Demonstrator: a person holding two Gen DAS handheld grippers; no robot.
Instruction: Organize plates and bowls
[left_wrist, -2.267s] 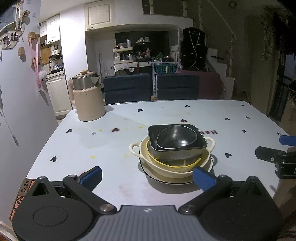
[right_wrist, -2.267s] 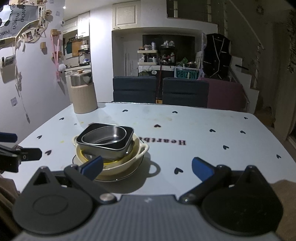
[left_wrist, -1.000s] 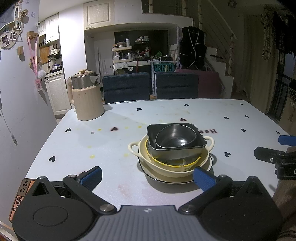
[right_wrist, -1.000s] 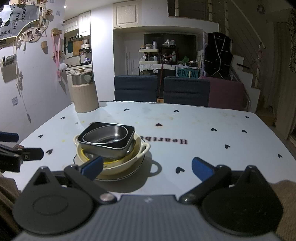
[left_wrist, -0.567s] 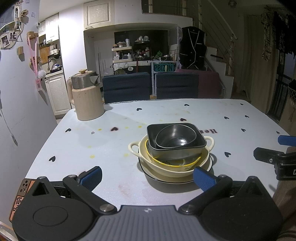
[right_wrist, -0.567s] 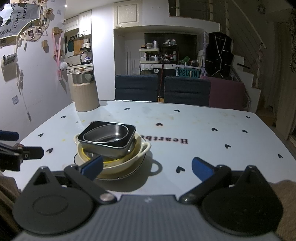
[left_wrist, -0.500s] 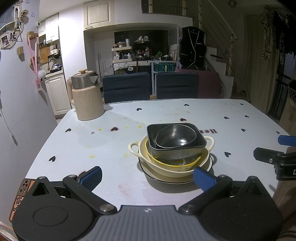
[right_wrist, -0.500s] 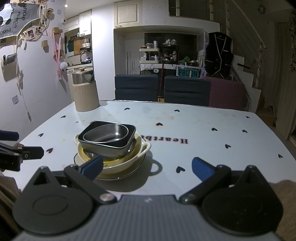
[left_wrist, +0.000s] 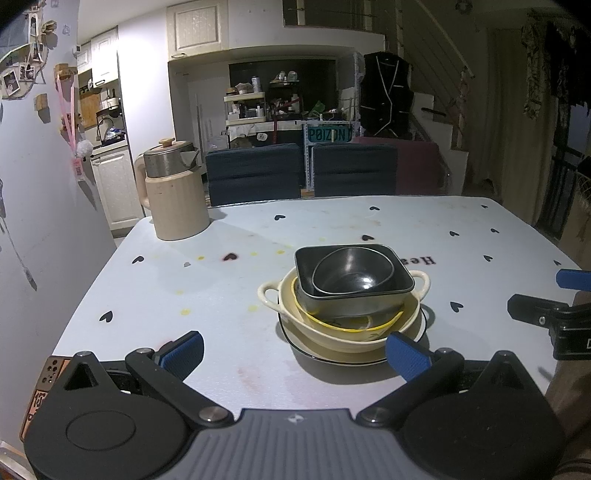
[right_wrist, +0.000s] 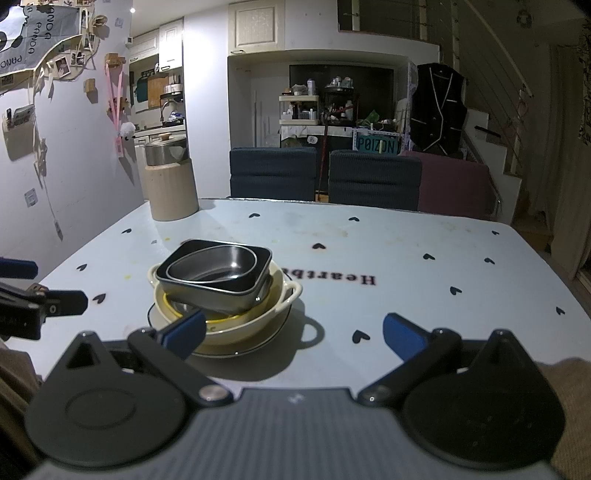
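The dishes sit nested in one pile near the middle of the desk (left_wrist: 147, 280), largest at the bottom so that each piece cradles the next. A flat plate (left_wrist: 317, 352) with a dark rim carries a cream two-handled bowl (left_wrist: 332, 332). A yellow-rimmed bowl (left_wrist: 314, 315) lies inside that, then a dark square bowl (left_wrist: 354, 299), and a rounded dark bowl (left_wrist: 351, 277) on top. The square bowl sits tilted in the round ones, since its corners cannot settle into their curve.

The left claw (left_wrist: 293, 349) is spread wide and empty, low at the near edge of the desk, with the pile at about 1 o'clock from it and its right finger just in front of the plate's rim. The right claw (right_wrist: 293, 332) is likewise spread and holds nothing. From its view the pile lies at about 11 o'clock, partly behind its left finger. Each claw flanks the pile, apart from it, which looks like a stance that leaves either side free to reach in.

A beige kettle (left_wrist: 175, 195) stands well apart at 10 o'clock, by the far-left corner. The rest of the desk offers room to spread pieces out.

Judged from the neat nesting, the sorting is either finished or not yet begun; the pictures do not settle which.
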